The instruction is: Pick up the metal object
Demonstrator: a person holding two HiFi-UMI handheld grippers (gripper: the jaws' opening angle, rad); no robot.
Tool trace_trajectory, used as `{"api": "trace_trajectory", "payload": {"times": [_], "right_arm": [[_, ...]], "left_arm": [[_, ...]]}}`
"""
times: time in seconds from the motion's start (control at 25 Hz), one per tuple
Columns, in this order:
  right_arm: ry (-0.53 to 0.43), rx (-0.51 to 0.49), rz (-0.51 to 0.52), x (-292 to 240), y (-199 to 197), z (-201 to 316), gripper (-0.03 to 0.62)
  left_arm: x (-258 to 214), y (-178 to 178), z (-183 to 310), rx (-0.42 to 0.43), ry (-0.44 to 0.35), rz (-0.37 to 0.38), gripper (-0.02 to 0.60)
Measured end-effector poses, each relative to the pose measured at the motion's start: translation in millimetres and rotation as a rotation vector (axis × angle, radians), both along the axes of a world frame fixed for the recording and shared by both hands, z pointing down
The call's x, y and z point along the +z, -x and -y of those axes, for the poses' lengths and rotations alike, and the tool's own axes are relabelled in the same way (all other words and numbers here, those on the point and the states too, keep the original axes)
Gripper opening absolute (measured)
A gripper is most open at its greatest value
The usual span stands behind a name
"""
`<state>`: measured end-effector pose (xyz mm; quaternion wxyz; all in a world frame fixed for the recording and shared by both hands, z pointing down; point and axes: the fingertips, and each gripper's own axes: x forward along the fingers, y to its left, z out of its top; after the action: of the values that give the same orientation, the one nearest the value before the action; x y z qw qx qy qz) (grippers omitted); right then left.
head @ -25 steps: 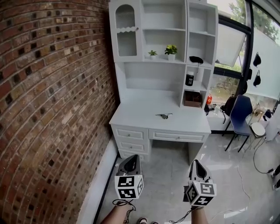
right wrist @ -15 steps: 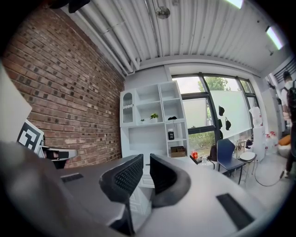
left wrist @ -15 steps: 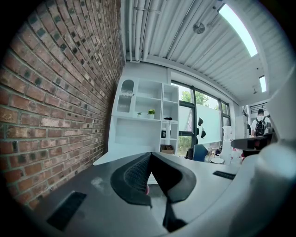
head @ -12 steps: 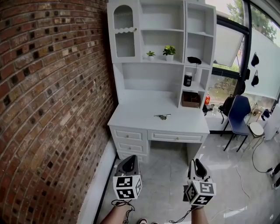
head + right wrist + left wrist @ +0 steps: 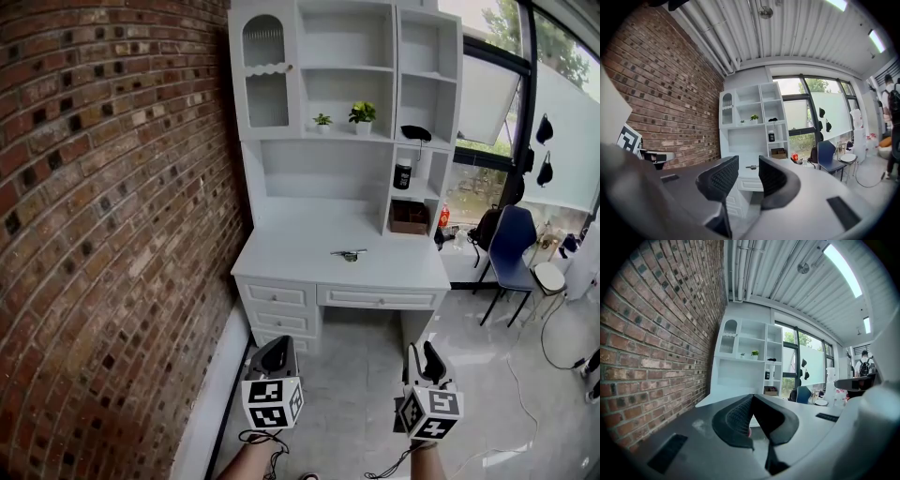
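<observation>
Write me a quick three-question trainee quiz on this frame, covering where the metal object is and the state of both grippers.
1. True or false: the metal object lies on the desk, and neither the left gripper nor the right gripper touches it.
2. Which gripper has its jaws apart? A. left only; B. right only; C. both.
3. Fill in: the two potted plants stand on a ___ above the desk.

Key: 1. True. 2. B, as the left gripper's jaws meet. 3. shelf.
</observation>
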<state>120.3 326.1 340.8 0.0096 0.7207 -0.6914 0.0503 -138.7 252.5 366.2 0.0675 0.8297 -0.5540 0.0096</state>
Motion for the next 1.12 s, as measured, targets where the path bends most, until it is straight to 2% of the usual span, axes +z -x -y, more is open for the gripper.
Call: {"api": "trace_trajectory", "payload": {"times": [0.52,0.8,1.12], "right_arm": [[0.02,0.054,0.009,6,11,15,0.135],[0.049,0.056,0.008,19,14,25,0.135],[0.067,0.05,0.016,29,-1,68,0.135]], "left_arm": [[12,20,22,0.026,0.028,0.006,0.005],[24,18,36,0.038,0.05,-0.003,0.005],[34,11,77,0.024,0.067,0.007,0.005]]}}
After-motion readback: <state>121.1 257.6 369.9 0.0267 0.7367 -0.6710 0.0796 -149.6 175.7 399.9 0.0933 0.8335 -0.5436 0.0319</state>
